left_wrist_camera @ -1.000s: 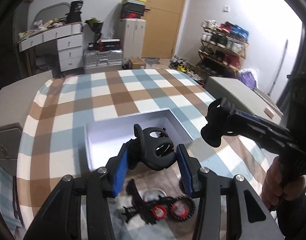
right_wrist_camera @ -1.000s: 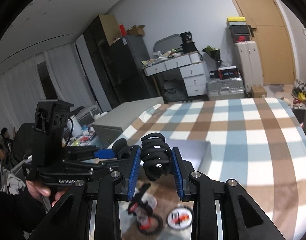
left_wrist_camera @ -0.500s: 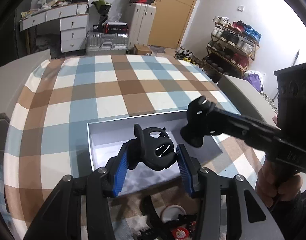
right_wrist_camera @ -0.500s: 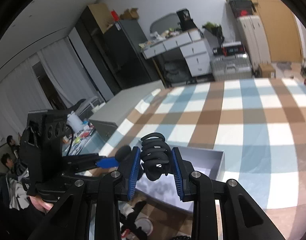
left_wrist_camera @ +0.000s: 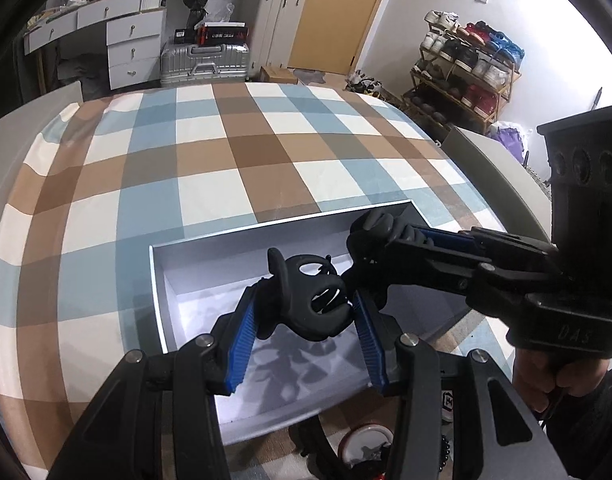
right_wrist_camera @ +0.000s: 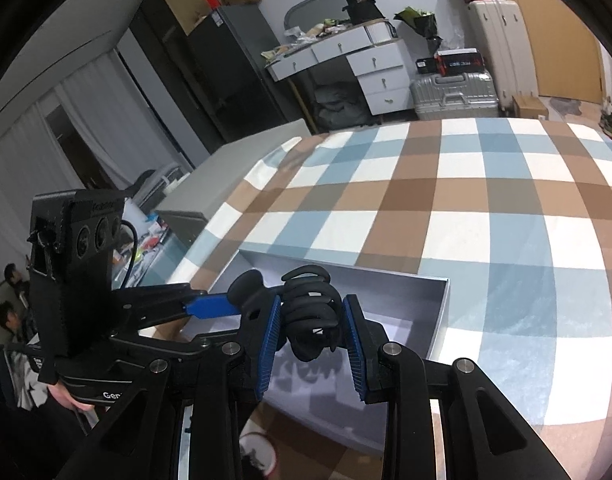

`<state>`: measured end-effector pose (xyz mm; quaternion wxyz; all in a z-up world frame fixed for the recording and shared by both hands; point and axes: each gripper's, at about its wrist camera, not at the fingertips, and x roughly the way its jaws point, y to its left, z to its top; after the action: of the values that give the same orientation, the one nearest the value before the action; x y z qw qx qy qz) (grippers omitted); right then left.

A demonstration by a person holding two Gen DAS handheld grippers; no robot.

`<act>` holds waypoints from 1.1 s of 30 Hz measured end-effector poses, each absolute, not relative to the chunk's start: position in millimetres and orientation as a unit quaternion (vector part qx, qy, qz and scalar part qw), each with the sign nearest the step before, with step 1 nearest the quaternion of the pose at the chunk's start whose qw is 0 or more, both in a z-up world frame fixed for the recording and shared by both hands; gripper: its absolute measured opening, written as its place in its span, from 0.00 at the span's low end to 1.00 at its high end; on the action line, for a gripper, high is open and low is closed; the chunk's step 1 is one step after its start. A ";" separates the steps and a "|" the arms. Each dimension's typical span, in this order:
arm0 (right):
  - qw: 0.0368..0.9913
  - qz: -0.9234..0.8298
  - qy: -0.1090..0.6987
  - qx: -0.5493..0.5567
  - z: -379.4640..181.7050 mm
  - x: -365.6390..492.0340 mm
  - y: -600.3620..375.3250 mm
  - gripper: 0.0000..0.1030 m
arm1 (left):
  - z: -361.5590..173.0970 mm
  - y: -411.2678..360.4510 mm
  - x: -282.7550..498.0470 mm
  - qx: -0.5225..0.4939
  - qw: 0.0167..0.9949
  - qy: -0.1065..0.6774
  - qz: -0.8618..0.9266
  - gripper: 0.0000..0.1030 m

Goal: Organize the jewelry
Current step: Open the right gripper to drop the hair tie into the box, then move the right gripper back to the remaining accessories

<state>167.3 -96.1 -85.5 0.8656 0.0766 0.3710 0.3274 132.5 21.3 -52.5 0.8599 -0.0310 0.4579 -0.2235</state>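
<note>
**Two hair clips poised over the white box**

My left gripper grips a black hair clip between its blue pads, with the floor of the white box just below and ahead of the fingertips. To its right, my right gripper is clamped on a second black claw clip, also above the box's interior and almost touching the left one's load. Behind both sets of fingers, near the box's front wall, more small accessories lie on the checked tablecloth. To do this step well, I judge I should part the two tools slightly, lower each clip close to the box floor, then ease the fingers apart one side at a time so neither piece bounces out or tangles.
</note>
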 end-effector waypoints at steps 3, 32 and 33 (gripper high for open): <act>0.865 0.318 0.379 0.081 -89.6 172.7 -96.1 0.31 | -49.9 22.1 132.7 -0.033 0.862 0.454 -0.222 0.41; 0.929 0.281 0.217 0.100 -26.5 65.6 -142.8 0.95 | 0.0 44.6 63.4 -0.040 0.938 0.323 -0.123 0.82; 0.930 0.280 0.216 0.097 -25.6 60.9 -142.6 0.97 | -0.2 47.1 59.8 -0.043 0.940 0.318 -0.115 0.82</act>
<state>60.9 -142.6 -25.6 0.9303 0.0967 0.2158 0.2802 59.8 47.1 -0.2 0.9400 -0.0428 0.3181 -0.1154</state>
